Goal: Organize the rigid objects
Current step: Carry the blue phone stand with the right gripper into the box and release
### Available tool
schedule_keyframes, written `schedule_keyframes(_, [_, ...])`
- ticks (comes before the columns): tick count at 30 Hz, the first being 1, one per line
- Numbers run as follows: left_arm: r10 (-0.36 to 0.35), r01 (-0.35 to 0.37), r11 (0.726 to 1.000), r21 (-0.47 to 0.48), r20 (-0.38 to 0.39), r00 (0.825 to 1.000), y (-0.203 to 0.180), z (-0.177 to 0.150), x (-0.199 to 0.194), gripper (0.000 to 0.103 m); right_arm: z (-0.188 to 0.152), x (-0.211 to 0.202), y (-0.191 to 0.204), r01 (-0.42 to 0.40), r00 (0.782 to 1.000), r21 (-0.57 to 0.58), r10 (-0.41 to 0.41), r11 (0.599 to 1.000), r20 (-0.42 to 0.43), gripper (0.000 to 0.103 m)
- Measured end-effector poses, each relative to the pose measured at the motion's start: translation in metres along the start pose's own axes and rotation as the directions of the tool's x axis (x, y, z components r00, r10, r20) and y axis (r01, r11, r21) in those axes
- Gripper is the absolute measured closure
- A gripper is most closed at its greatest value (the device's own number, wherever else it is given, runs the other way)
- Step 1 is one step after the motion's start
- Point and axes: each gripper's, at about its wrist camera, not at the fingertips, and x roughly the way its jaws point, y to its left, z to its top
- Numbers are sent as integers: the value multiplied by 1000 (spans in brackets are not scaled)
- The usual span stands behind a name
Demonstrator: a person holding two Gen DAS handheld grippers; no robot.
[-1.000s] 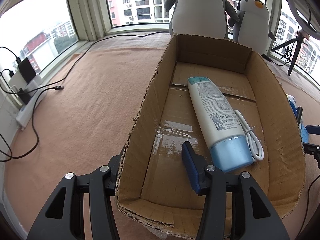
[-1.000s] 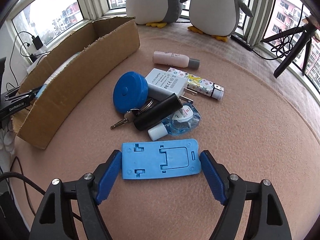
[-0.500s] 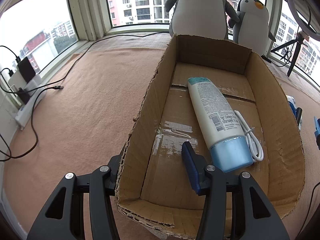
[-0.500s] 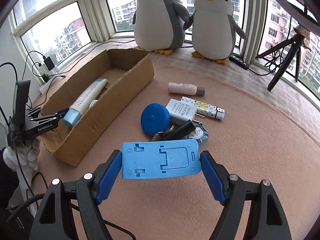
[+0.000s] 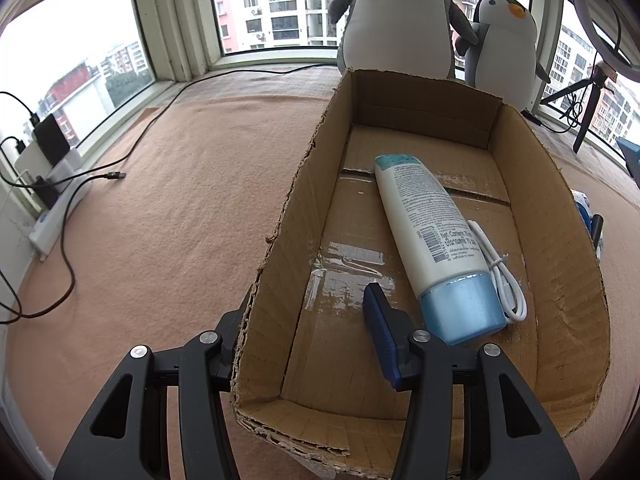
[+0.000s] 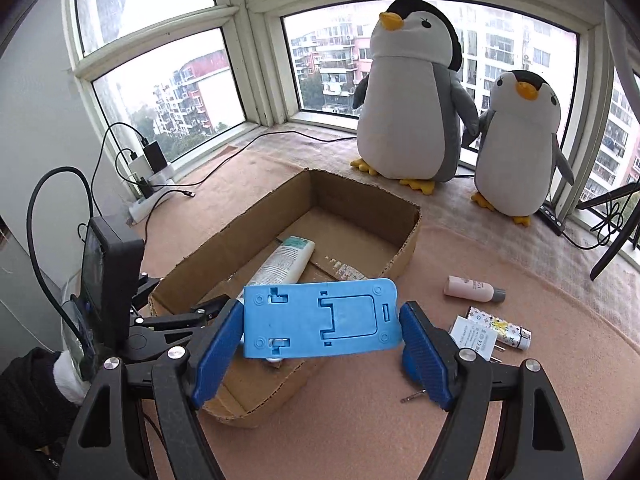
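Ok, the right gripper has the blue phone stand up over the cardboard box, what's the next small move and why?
Probably lower the blue phone stand onto the bare cardboard box floor left of the lotion tube, then open. The right gripper grips it above the box; the left gripper straddles the box wall.

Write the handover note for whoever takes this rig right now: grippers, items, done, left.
Right gripper: shut on the blue phone stand, held above the cardboard box.
Left gripper: astride the box's near left wall; grip unclear.
Done: lotion tube and white cable lie in the box.
Left: drop the stand in, then the pink bottle, charger and patterned tube on the mat.
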Motion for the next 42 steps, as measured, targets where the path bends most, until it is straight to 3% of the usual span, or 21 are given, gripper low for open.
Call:
schedule_keyframes(13, [-4, 4, 1000, -5, 1, 1000, -1, 0, 0, 53, 15, 34, 18, -58, 998, 13, 58, 998, -17, 27])
schedule_keyframes(31, [-6, 6, 1000, -8, 2, 1000, -1, 0, 0, 53, 18, 57, 24, -69, 997, 21, 70, 997, -28, 27])
schedule_keyframes(33, [-7, 7, 1000, -8, 2, 1000, 0, 0, 0, 53, 18, 56, 22, -80, 997, 34, 81, 996, -19, 25])
schedule_keyframes(36, [-7, 7, 1000, -8, 2, 1000, 0, 0, 0, 53, 18, 53, 15, -119, 993, 72, 119, 990, 5, 9])
schedule_keyframes(42, [-8, 8, 1000, -8, 2, 1000, 0, -1, 0, 53, 16, 49, 7, -147, 989, 107, 146, 983, 18, 7])
